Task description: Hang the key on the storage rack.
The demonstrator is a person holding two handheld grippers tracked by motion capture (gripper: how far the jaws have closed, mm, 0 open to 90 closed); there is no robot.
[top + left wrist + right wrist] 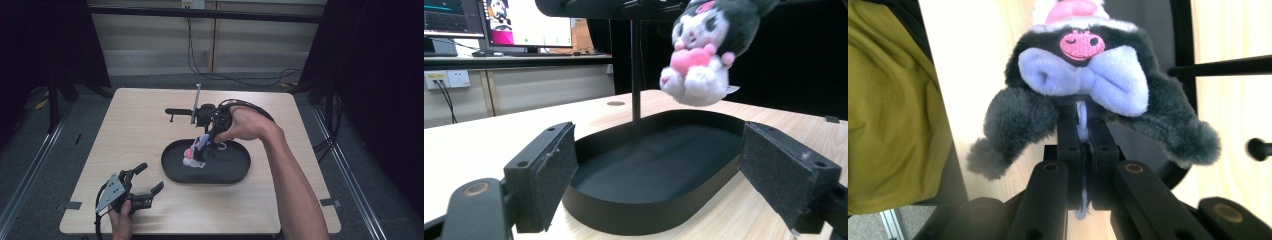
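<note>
You are holding the small black-and-white plush toy with a pink heart on its chest and a lilac bow (196,151) in your right tool (206,150), near the middle of the high view. In the right gripper view that tool's jaws are pressed together on a pale loop or tag just behind the bow (1083,75), so the plush (1088,85) is hanging from them rather than being squeezed by its body. The left gripper view is showing it (701,55) dangling in the upper right of the frame, clear above the shallow oval black tray (649,200), with its feet pointing down towards the tray floor.

The relation that matters is vertical: the toy is hanging straight below your right tool and directly over the left part of the tray (235,175), beside the thin black stand with a horizontal arm (197,107) just above it in the high view. Whether it is headed for tray or stand, I cannot tell.

Your left tool (147,185) is resting at the lower left of the high view, on the pale wooden desk (140,125), its jaws spread wide and holding nothing, well apart from the toy. Your right hand (245,125) is clearly the nearer one.
</note>
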